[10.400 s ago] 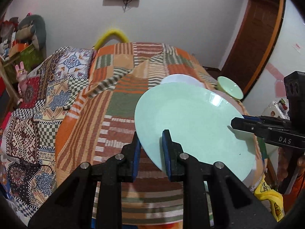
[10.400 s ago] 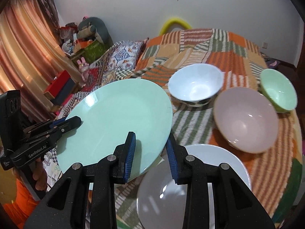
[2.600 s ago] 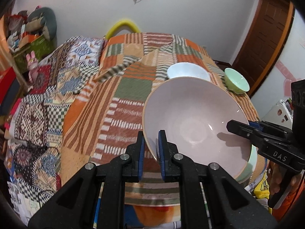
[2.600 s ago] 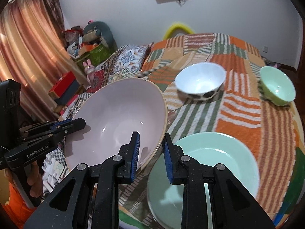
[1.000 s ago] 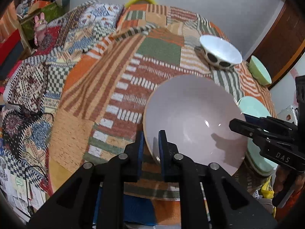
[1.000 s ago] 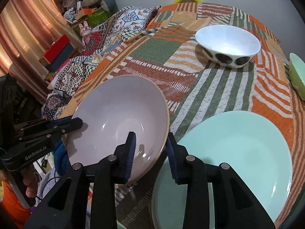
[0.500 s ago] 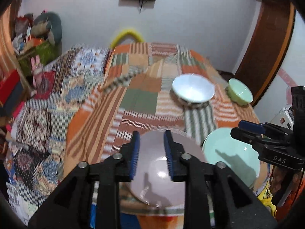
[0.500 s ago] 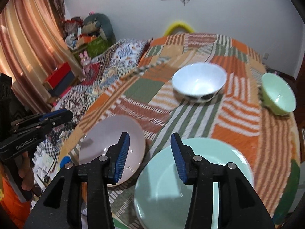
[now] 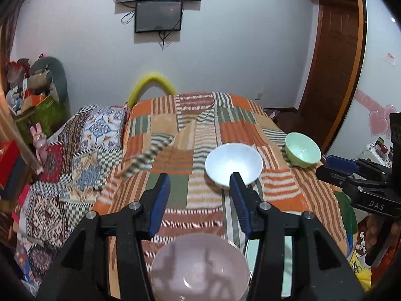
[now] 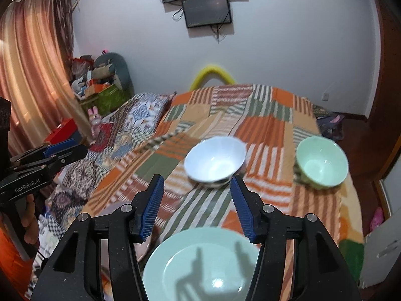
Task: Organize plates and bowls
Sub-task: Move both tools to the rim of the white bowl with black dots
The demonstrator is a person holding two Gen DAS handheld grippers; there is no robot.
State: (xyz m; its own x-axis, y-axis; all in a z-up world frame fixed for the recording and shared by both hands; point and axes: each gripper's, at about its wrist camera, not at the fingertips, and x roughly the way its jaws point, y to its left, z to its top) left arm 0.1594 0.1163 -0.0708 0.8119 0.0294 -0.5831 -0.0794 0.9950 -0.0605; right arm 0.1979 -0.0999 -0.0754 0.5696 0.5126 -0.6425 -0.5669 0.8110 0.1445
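Your bed, spread with a striped orange, green and cream patchwork cover (image 9: 200, 125), carries a large pale pink bowl (image 9: 198, 271) at the near edge, a mint-green plate (image 10: 200, 263) just beside it, a white bowl (image 9: 233, 163) farther back, and a small green bowl (image 9: 302, 150) near the right edge.

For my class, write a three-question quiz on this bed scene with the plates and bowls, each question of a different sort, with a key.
1. True or false: the left tool grips the pink bowl.
2. Which dish lies nearest the door side of the bedspread? A) white bowl B) green bowl C) green plate
3. Fill in: beside the pink bowl, toward the right tool, lies the green ____.

Key
1. False. Both tools have just been opening; nothing is between their pads, and the pink bowl sits on the bedspread below.
2. B
3. plate
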